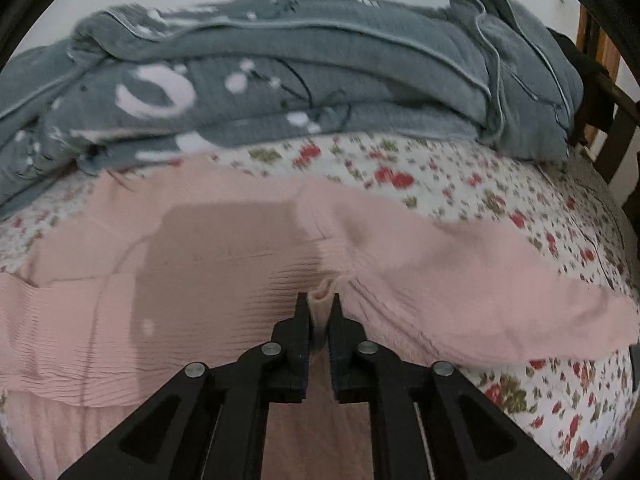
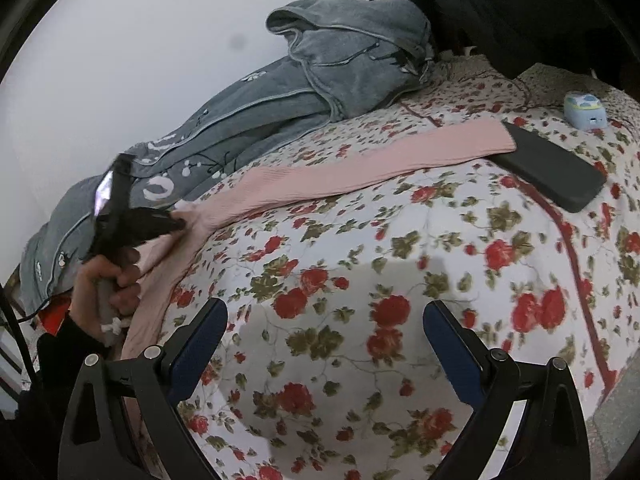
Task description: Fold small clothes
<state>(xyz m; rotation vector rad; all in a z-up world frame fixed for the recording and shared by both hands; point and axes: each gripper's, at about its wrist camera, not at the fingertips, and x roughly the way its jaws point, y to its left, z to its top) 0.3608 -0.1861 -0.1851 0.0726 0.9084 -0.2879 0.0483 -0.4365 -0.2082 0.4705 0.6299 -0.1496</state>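
A pink ribbed garment [image 1: 200,272] lies spread over the floral bedsheet [image 1: 440,184]. My left gripper [image 1: 320,306] is shut on a bunched fold of it near the middle, and pink cloth shows between the black fingers. In the right wrist view the same garment [image 2: 360,168] runs as a long strip across the bed, and the left gripper [image 2: 176,224], held by a hand [image 2: 108,280], grips its left end. My right gripper [image 2: 324,312] hangs open over bare floral sheet with nothing between its blue pads [image 2: 200,344].
A grey patterned blanket [image 1: 240,80] is heaped along the far side by the wall. A black phone [image 2: 552,168] lies on the pink strip's right end, and a small blue and white box [image 2: 582,110] sits beyond it. Dark clothing [image 2: 500,8] is piled at the top right.
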